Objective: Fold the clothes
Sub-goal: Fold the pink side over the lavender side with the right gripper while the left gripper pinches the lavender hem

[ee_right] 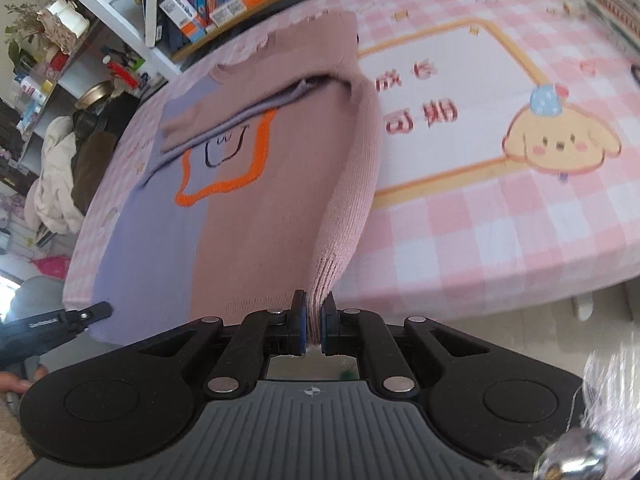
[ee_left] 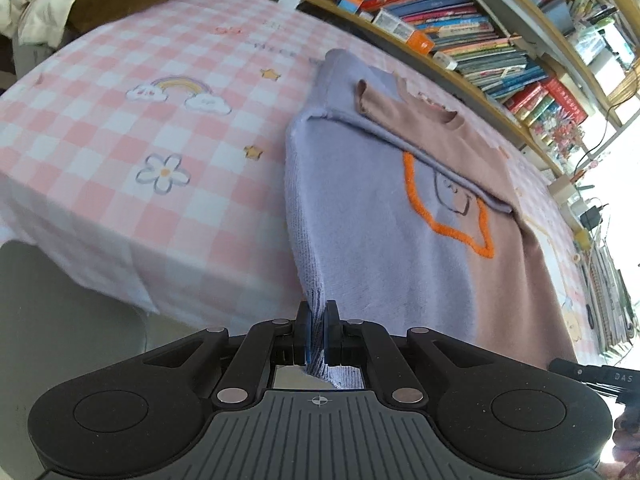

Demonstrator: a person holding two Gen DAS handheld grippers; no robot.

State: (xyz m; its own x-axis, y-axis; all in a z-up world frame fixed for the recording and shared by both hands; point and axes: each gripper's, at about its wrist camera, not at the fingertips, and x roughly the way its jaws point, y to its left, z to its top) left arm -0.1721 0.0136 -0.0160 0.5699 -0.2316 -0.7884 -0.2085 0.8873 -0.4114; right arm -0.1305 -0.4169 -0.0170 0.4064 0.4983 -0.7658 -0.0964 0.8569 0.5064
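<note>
A knit sweater, half lavender and half dusty pink with an orange outline on the chest, lies on the bed with both sleeves folded across it. It also shows in the right wrist view. My left gripper is shut on the lavender hem corner at the bed's near edge. My right gripper is shut on the pink hem corner and holds that side lifted. The other gripper shows at the edge of each view.
The bed has a pink checked sheet with rainbow and flower prints; in the right wrist view it shows a dog print. Bookshelves run behind the bed. A heap of clothes lies at the far corner.
</note>
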